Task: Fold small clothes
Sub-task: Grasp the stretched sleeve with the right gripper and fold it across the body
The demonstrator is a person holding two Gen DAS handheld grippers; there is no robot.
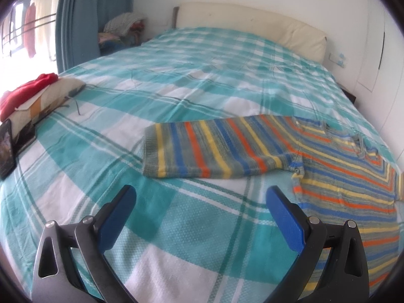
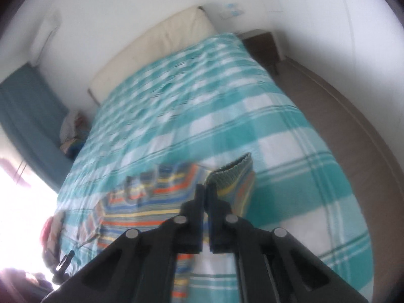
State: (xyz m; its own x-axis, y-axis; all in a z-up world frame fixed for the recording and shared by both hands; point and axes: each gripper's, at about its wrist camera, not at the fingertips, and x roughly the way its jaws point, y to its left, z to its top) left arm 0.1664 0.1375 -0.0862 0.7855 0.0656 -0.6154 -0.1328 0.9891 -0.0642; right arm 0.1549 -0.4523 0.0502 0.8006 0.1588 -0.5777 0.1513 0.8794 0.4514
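A small striped knit sweater (image 1: 328,166) in grey, blue, orange and yellow lies on the checked bed cover. Its one sleeve (image 1: 214,149) stretches flat to the left. My left gripper (image 1: 202,194) is open and empty, hovering just above the cover in front of that sleeve. In the right wrist view my right gripper (image 2: 205,186) is shut on the other sleeve's ribbed cuff (image 2: 231,170) and holds it lifted above the sweater's body (image 2: 141,207). That view is blurred.
The teal and white checked bed cover (image 1: 176,80) fills the bed. A red garment (image 1: 27,88) lies on a pillow at the left edge, beside a dark tablet (image 1: 6,149). Cream headboard (image 1: 252,22) at the back. Floor (image 2: 353,116) runs along the bed's right side.
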